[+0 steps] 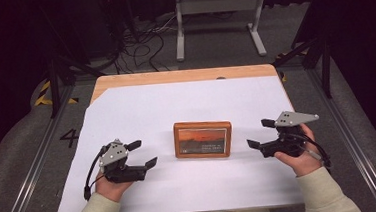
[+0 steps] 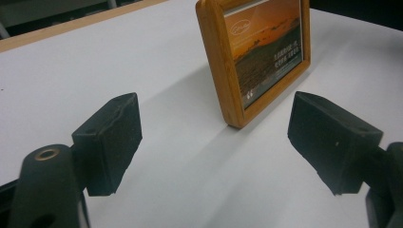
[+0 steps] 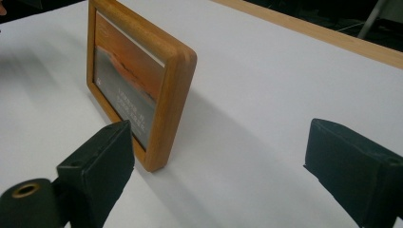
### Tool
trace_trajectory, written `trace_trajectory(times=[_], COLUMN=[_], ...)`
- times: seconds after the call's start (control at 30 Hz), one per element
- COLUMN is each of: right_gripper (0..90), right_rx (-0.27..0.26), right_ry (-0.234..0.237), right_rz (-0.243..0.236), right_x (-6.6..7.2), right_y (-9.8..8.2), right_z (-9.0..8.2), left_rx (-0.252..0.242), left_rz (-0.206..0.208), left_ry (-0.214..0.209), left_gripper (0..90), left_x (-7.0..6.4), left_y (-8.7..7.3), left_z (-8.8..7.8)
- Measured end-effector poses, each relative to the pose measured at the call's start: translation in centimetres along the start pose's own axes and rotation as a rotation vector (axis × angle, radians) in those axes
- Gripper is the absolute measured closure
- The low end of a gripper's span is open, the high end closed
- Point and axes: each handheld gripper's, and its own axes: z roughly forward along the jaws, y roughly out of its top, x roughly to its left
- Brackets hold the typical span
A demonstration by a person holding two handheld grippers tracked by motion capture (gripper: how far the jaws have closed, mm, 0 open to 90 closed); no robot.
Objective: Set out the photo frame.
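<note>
While a person's two hands rest low on the white-covered bench (image 1: 141,109), a wooden picture frame (image 1: 203,139) stands upright at the centre of the surface, its sunset photograph facing the person. The frame sits between the two hand-held tools and touches neither.

At about 8 o'clock from the frame, the left claw (image 1: 142,154) hovers close to the bench top with its black jaws spread wide apart and nothing between them. Seen along its own jaws in the left gripper view, the frame (image 2: 252,57) stands beyond the open gap of the left claw (image 2: 214,142), one lower corner nearest, well clear of both pads.

At about 3 o'clock from the frame, the right claw (image 1: 260,133) is likewise spread open and empty, a grey three-cornered plate (image 1: 295,117) on top of it. In the right gripper view, the frame (image 3: 142,90) appears edge-on ahead of the right claw (image 3: 216,164), close to one jaw but apart from it.

Pale sleeves (image 1: 327,196) enter at 6 o'clock. Bare wood of the bench shows at its 12 o'clock edge, and beyond it cables (image 1: 141,44) lie on the floor beside a grey metal stand (image 1: 217,13).
</note>
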Motion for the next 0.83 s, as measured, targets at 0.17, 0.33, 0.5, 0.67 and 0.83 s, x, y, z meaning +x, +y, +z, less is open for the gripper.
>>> trace_trajectory(times=[0.17, 0.33, 0.5, 0.67, 0.83], right_gripper=[9.0, 8.3, 8.9, 8.9, 8.5], right_rx=[-0.032, -0.059, -0.034, -0.014, -0.014], right_ry=[-0.021, -0.043, -0.053, -0.049, -0.047], right_rz=[0.003, -0.010, -0.011, -0.026, -0.025], right_x=[0.3, 0.5, 0.4, 0.7, 0.7], right_y=[-1.3, -2.6, -3.5, -3.7, -3.7], right_z=[0.0, 0.1, 0.8, 1.4, 1.5], left_rx=[0.001, 0.000, -0.001, -0.007, -0.005], left_rz=[-0.014, -0.028, -0.053, -0.075, -0.072], left_ry=[-0.012, -0.018, -0.025, -0.027, -0.019], left_gripper=[16.9, 16.5, 16.4, 16.4, 16.4], left_x=[0.1, 0.4, 0.7, 1.0, 1.0], left_y=[-0.1, -0.1, -0.2, -0.3, -0.3], left_z=[0.0, 0.0, -0.1, -0.2, -0.2])
